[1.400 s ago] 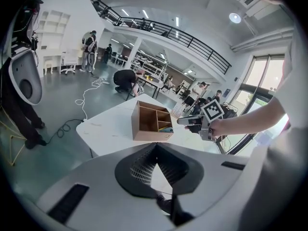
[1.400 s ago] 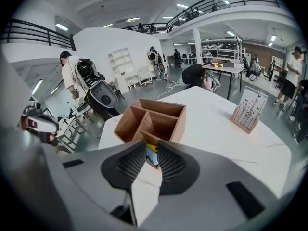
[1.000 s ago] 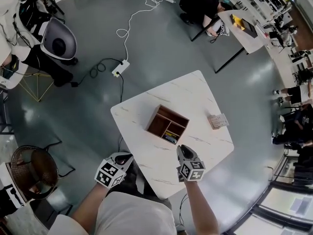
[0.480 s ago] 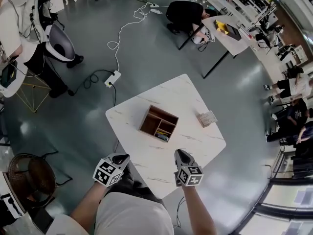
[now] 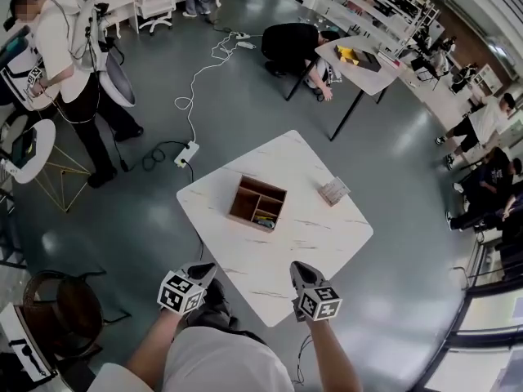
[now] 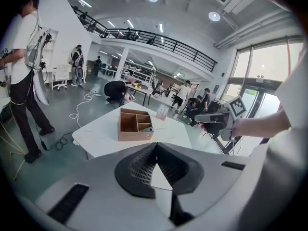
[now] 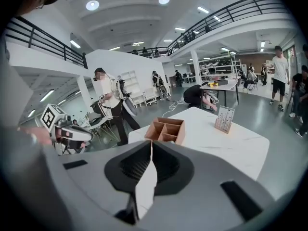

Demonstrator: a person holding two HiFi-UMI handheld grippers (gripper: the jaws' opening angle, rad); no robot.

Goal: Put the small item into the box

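"Since you run the rig from far away, what's there?"

"I see a white table (image 5: pixel 327 235) on a grey floor (image 5: pixel 122 219) in a big hall. The small item (image 5: pixel 265 216) lies inside the box (image 5: pixel 245 201). A card stand (image 5: pixel 333 190) sits at 2 o'clock from the box, and I can't read its print. A power strip (image 5: pixel 188 153) lies at 10 o'clock. The jaws of my left gripper (image 5: pixel 204 269) and right gripper (image 5: pixel 298 268) are pressed together, holding nothing."

The person is wearing a white short-sleeved top (image 5: pixel 225 364). The left gripper (image 5: pixel 203 269) and the right gripper (image 5: pixel 299 269) are showing dark grey noses. Behind them the left cube (image 5: pixel 181 292) and the right cube (image 5: pixel 319 303) are carrying black-and-white square markers. In the gripper views, smooth pale grey housings are framing black ribbed hollows around the jaws.
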